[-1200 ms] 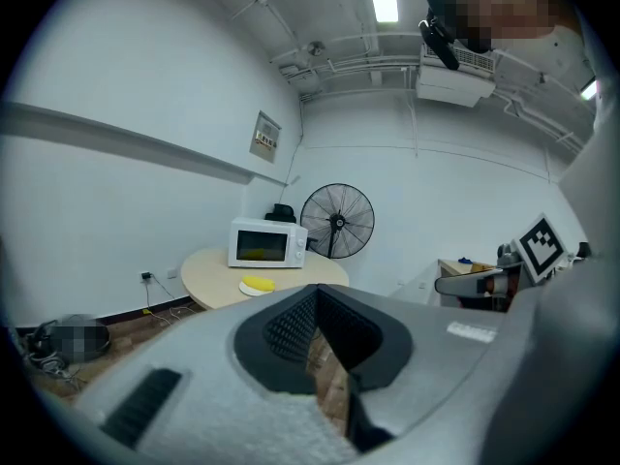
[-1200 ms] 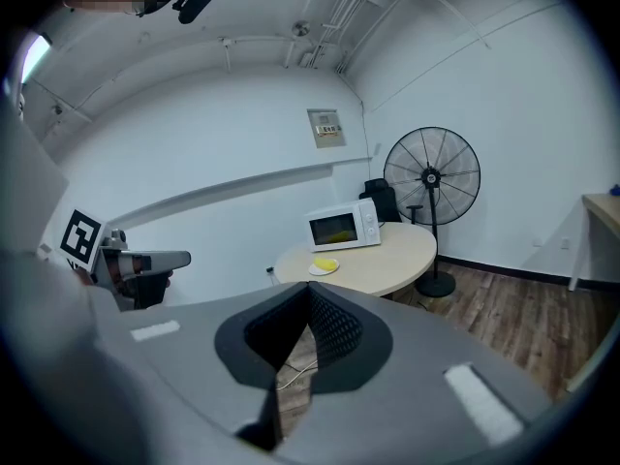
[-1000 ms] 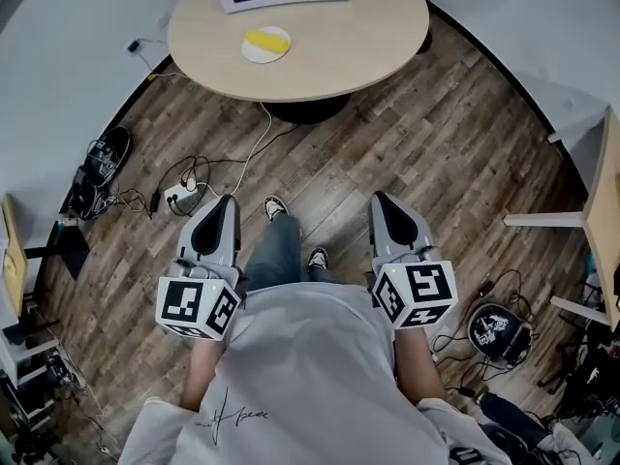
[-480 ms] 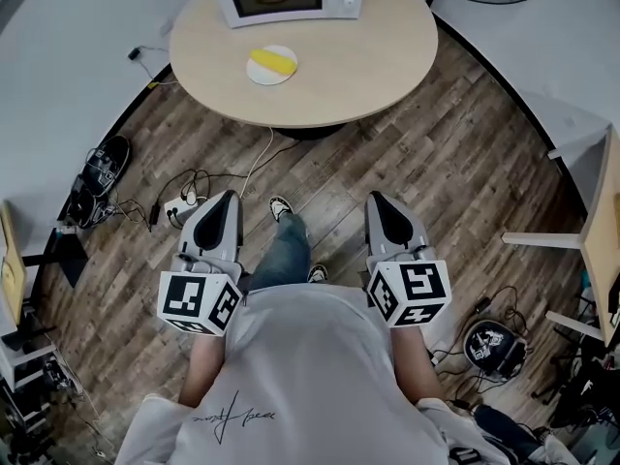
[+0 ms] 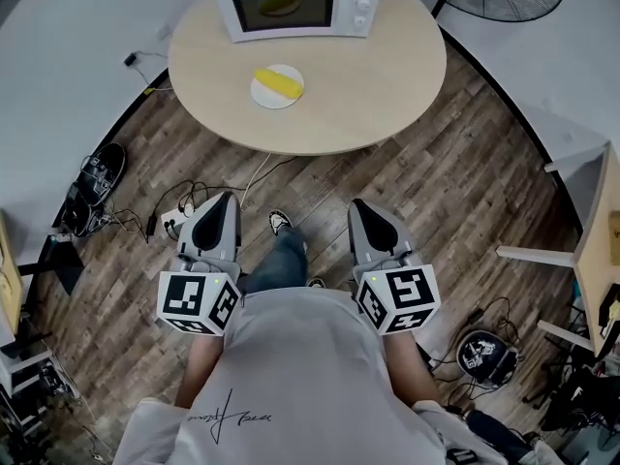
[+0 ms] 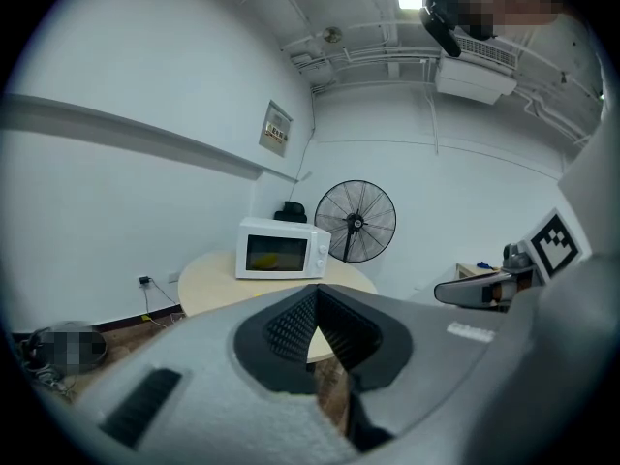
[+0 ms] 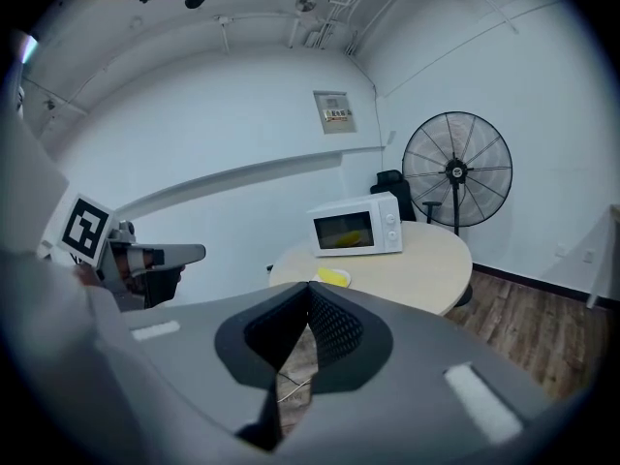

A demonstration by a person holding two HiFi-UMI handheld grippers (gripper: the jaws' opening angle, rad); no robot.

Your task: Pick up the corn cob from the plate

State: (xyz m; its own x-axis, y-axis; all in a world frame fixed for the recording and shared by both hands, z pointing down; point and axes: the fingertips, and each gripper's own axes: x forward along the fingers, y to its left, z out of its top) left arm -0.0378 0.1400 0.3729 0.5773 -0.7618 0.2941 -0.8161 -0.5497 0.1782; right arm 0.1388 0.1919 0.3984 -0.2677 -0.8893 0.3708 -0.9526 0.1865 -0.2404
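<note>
The yellow corn cob (image 5: 279, 81) lies across a small round white plate (image 5: 270, 102) on the round, pale wood-grain desk (image 5: 373, 76). They sit at upper middle of the head view, just in front of a boxy white microwave (image 5: 298, 2). Lower down, over the dark plank floor (image 5: 455, 163), are the left claw (image 5: 226, 200) and right claw (image 5: 356, 205). Both are smooth grey shells with ribbed black pads, closed tip to tip and holding nothing. The left claw carries a cube (image 5: 199, 303) printed with black-and-white square markers.

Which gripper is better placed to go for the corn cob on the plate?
Left, by a small margin. The corn cob on the plate sits left of the table's middle, more nearly ahead of the left gripper than the right gripper. Both are shut, empty, short of the table.
</note>
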